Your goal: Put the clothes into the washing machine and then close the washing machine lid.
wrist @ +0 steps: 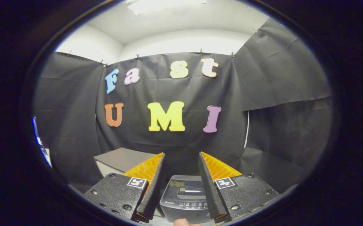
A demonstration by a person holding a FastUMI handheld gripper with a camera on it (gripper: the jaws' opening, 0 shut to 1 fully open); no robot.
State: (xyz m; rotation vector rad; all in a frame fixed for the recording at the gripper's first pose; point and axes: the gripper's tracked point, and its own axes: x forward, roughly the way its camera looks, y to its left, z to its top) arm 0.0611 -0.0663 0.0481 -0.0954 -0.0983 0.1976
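Grey box [122, 160] sits beyond left finger. Gripper [181, 185] fingers spread wide, holding nothing. Small washing machine [186, 201] sits low between them, just ahead; lid looks shut, hard to tell. Clothes not spotted. Risk: w/ lid down, nothing goes in; a careless nudge could shift the light machine.

A grey box [118, 159] stands beside the washing machine [186, 201].

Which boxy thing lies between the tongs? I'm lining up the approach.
The dark washing machine, seen between the open tongs; the grey-topped cabinet stands off beyond one finger.
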